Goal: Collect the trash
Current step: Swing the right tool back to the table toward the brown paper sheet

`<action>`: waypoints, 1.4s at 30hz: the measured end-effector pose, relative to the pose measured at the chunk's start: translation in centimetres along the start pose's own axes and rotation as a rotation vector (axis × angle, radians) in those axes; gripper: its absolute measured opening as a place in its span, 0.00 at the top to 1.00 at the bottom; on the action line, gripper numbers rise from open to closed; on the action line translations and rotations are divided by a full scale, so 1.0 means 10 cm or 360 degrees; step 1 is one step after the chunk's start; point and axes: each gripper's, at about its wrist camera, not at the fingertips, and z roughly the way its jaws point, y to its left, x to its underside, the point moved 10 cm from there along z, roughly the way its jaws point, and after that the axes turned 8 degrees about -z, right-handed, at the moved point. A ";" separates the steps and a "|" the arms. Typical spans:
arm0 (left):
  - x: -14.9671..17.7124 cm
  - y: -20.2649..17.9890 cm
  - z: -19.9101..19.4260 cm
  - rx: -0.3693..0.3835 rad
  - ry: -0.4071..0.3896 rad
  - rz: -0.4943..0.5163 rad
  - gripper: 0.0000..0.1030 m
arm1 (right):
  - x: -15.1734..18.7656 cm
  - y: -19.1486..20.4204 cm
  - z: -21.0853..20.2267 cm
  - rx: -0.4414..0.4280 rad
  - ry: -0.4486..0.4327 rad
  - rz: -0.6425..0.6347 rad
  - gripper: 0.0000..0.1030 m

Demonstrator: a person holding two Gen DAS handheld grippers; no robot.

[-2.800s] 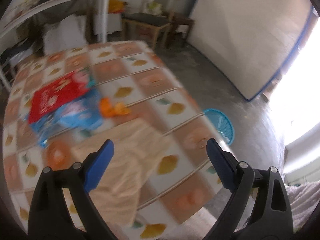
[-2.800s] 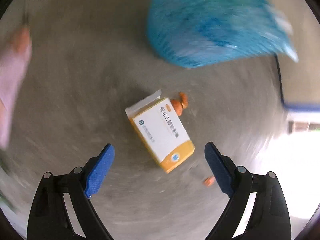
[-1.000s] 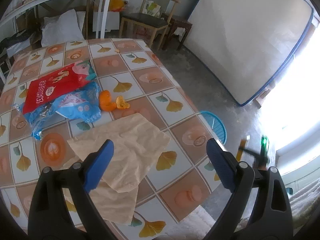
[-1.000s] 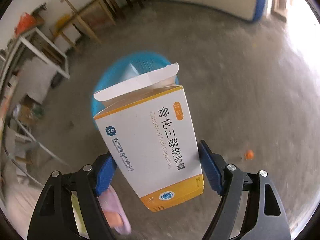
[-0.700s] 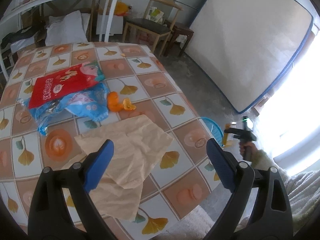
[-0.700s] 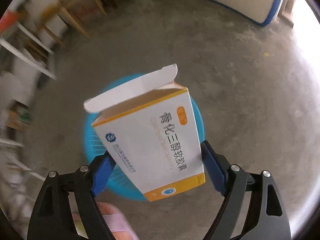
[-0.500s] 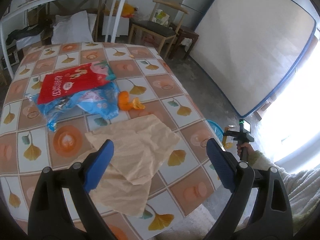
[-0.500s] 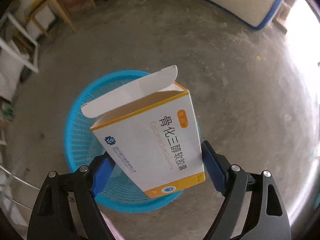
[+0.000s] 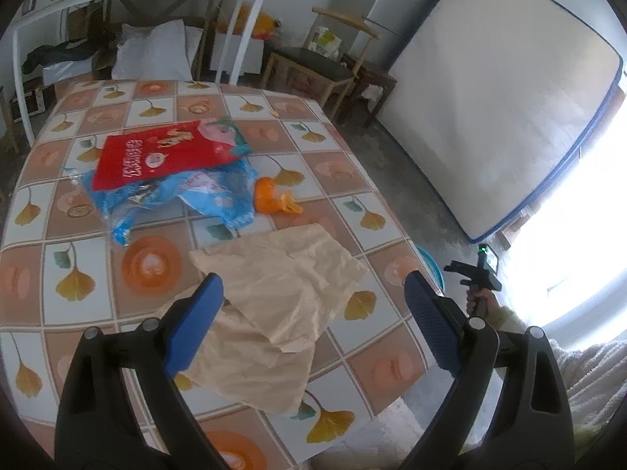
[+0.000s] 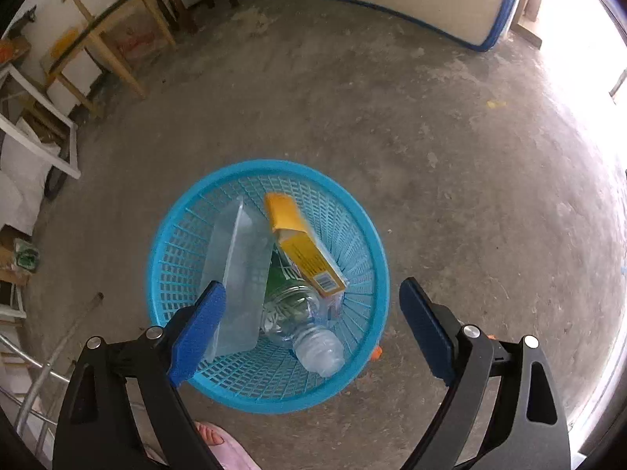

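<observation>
The right gripper [image 10: 309, 325] has just been opening; its jaws stand wide with nothing between them, poised above the blue basket [image 10: 376, 258] on the concrete floor [image 10: 431, 125]. Inside the basket the medicine box [image 10: 305, 250] leans on a plastic bottle [image 10: 309, 337] beside a clear tray [image 10: 239, 274]. The left gripper [image 9: 309, 317] is wide open and empty over the tablecloth's [image 9: 149, 266] near edge, above crumpled brown paper [image 9: 282, 297]. Farther in lie orange peel [image 9: 270, 197], a blue wrapper [image 9: 211, 192] and a red snack bag [image 9: 156, 152].
</observation>
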 end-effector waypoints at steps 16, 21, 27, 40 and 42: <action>0.24 0.41 -0.20 -0.0088 0.0010 -0.0018 0.13 | 0.74 0.93 -2.07 -0.0396 -0.0302 -0.0311 0.15; 0.42 0.58 -0.16 -0.0151 0.0059 -0.0033 0.13 | 1.06 2.01 -2.68 -0.0695 -0.0354 -0.0635 0.15; 0.68 0.78 -0.02 -0.0203 0.0131 -0.0084 0.13 | 1.57 3.47 -2.94 -0.1003 -0.0255 -0.0958 0.19; 0.87 0.84 0.30 -0.0009 0.0114 -0.0259 0.53 | 2.12 5.05 -2.35 -0.0911 0.0107 -0.1190 0.76; 0.87 0.85 0.31 0.0032 0.0106 -0.0296 0.55 | 2.15 5.08 -2.29 -0.0890 0.0113 -0.1191 0.79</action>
